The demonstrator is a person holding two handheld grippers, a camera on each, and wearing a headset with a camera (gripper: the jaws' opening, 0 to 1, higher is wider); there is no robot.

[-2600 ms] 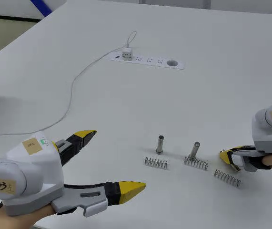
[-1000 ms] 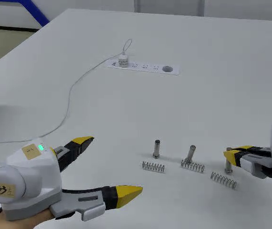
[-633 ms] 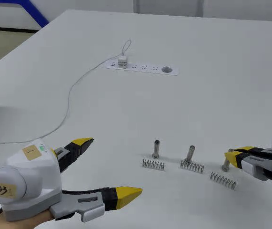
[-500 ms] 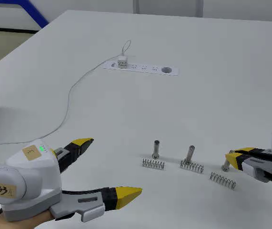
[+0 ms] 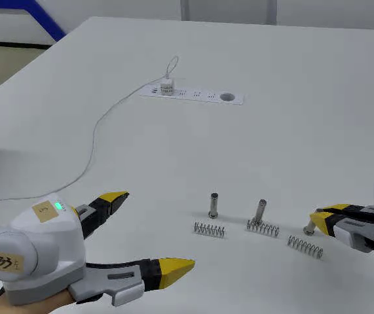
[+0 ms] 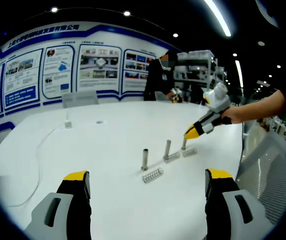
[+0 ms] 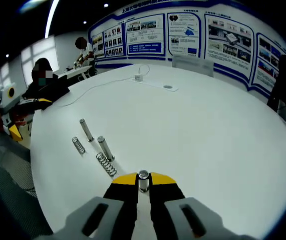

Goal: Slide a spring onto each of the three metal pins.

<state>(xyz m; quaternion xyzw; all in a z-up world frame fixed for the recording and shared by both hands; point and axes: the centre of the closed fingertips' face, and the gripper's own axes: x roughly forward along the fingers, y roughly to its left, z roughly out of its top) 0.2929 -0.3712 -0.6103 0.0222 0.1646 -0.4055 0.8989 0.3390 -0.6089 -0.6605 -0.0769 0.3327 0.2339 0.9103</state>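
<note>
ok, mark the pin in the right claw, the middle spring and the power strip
pin point(image 7: 143, 175): right gripper view, its head.
middle spring point(image 5: 262, 228): head view, middle coils.
power strip point(image 5: 200, 95): head view, top face.

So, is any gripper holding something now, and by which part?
The right gripper holds a pin near its top; the left gripper holds nothing.

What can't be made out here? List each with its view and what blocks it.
Right gripper view: shaft of the third pin, hidden between the right gripper jaws.
Head view: right gripper's body, cut off by the right edge.
Head view: sockets of the power strip, too small.
Left gripper view: text on the wall posters, blurred.
</note>
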